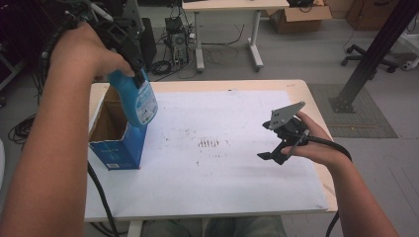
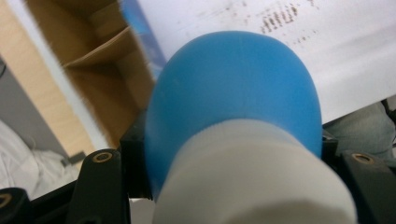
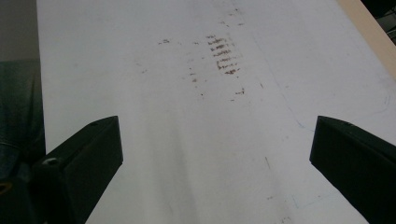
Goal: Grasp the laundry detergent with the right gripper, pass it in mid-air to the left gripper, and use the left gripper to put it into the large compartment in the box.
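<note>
While our left hand-held gripper (image 1: pixel 132 66) squeezes the blue bottle (image 1: pixel 136 101) by its neck above the box (image 1: pixel 116 143), it feels light, smooth and slippery. Our right hand-held gripper (image 1: pixel 269 155) waits, jaws apart.

Pretty much the whole white sheet (image 1: pixel 222 163) is open, so a gripper can sweep across it freely. The only real obstacle is the open cardboard box (image 1: pixel 117 143) standing at the left edge, with the blue bottle (image 1: pixel 136 101) hanging over its right wall. The right gripper (image 1: pixel 272 157) hovers right of centre, jaws spread over bare sheet.
</note>
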Available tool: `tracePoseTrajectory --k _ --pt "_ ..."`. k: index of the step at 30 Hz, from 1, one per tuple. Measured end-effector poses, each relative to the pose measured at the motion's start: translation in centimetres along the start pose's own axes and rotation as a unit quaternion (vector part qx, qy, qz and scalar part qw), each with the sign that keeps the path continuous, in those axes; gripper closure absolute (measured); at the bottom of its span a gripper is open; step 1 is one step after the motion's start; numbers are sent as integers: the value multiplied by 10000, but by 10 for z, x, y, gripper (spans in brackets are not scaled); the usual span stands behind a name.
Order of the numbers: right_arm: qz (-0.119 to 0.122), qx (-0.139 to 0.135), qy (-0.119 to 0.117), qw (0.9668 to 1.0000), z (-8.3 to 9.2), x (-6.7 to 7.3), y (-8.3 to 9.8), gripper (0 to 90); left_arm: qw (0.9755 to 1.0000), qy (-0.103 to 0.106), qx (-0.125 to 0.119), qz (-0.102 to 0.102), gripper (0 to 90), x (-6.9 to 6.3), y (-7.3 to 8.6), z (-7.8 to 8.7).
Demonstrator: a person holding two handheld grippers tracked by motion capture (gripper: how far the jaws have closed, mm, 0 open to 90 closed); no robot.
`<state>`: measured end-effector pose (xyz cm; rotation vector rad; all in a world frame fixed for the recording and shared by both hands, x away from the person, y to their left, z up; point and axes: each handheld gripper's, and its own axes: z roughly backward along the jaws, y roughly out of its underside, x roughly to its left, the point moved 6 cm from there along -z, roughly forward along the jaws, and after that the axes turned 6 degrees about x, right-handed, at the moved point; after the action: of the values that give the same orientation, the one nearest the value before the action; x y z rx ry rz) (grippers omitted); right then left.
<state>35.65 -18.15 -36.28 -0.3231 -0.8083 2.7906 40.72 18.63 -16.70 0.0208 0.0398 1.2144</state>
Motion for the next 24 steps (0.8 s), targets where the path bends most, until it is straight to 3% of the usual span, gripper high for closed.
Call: tracePoseTrajectory --k 3,4,6,8,13,14,24 --pt "-27 31 9 10000 1 -2 2 28 9997 25 2 259 385 12 3 5" --pt "-52 65 6 10000 0 -3 4 27 9989 29 12 460 384 21 5 7" --pt "-53 74 4 10000 0 -3 4 28 9984 23 -5 558 384 25 6 9" --pt "-72 88 10 9999 -1 -4 5 27 9968 12 -44 797 384 35 8 11" --pt "-96 133 -5 9999 -3 -6 6 28 9933 -7 -31 1153 384 55 13 11" --pt "-111 140 -20 9998 -4 -7 7 28 9914 2 -51 1308 384 63 15 10" --pt "-145 97 -56 9998 -11 -10 5 29 9869 8 22 1614 385 83 18 -1"
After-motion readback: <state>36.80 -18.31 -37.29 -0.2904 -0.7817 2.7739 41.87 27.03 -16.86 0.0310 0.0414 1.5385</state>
